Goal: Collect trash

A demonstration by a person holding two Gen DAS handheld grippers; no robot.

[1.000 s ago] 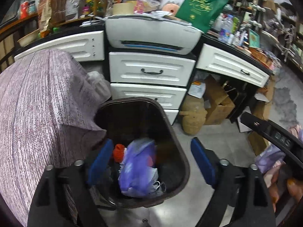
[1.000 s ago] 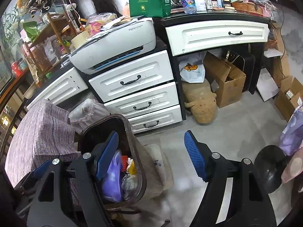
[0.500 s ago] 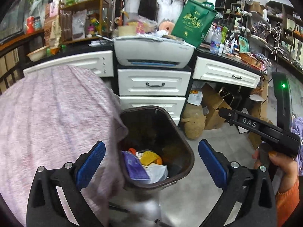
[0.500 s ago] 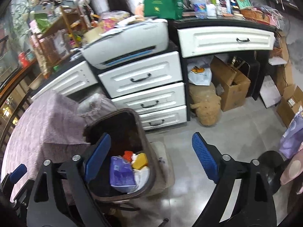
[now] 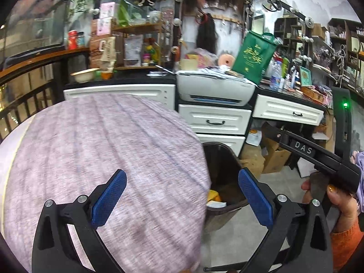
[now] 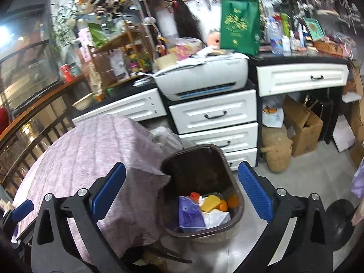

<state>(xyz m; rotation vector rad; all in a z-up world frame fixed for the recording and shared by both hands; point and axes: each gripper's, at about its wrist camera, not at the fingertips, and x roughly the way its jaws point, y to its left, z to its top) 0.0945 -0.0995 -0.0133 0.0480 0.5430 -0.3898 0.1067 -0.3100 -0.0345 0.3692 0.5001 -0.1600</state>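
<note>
Both grippers, left gripper [image 5: 182, 198] and right gripper [image 6: 182, 195], hover with fingers apart and empty, since the trash [image 6: 204, 209] lies inside the bin [image 6: 237, 213].

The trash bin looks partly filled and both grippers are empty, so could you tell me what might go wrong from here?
1. The purple cloth hangs against the bin rim; it might snag a gripper or hide part of the opening, as the left view suggests.
2. The purple packet and yellow piece sit loosely piled, so a knock to the bin could spill them.
3. Left gripper and right gripper are open close together and could collide.
</note>
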